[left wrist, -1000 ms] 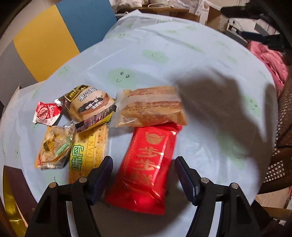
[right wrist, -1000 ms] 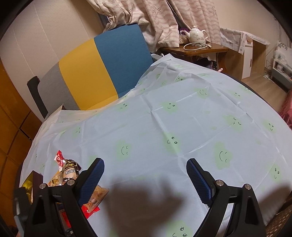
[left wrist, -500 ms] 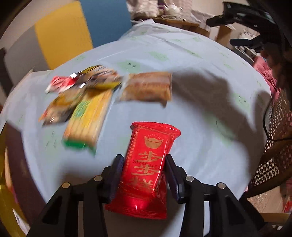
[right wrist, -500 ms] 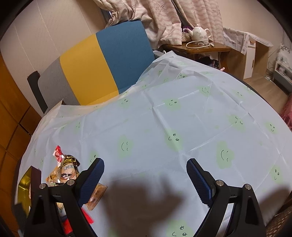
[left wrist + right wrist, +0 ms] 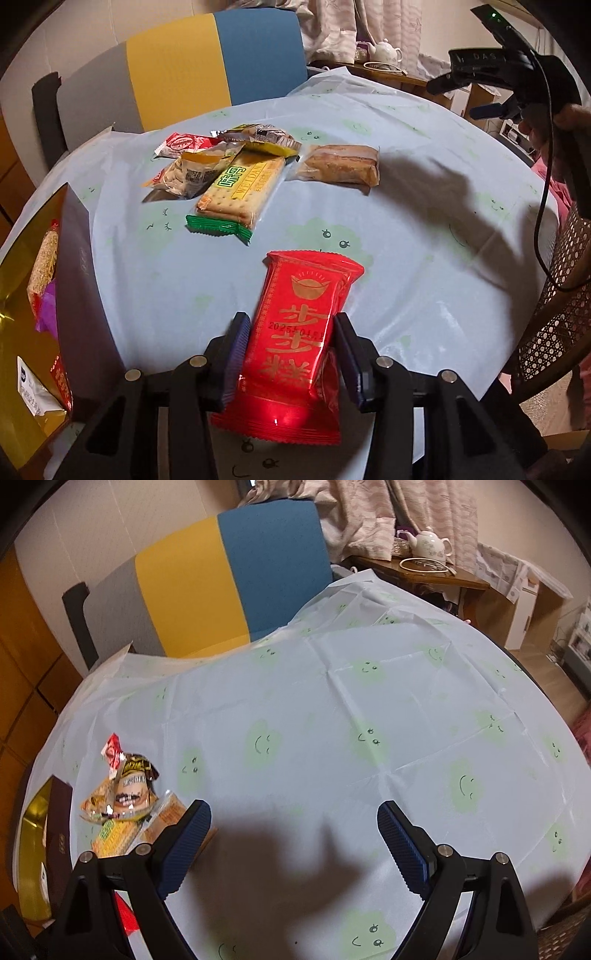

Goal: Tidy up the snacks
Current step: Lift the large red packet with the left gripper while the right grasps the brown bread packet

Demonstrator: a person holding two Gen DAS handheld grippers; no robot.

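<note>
I hold red snack pack (image 5: 295, 332) in left gripper (image 5: 291, 354), pads pressing both its sides, lower centre of frame. Right gripper (image 5: 293, 845) wide apart, nothing between. Gold box (image 5: 74, 266) at left edge has few snacks inside; cracker pack (image 5: 236, 192), pastry (image 5: 340, 166) and other packets upper centre wait on tablecloth (image 5: 424, 221)

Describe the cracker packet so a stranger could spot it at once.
Start at the round table with its pale blue cloth, then go to the heap of snacks near the striped chair. The cracker packet is the long one nearest you, with square crackers showing and a green crimped end.
</note>
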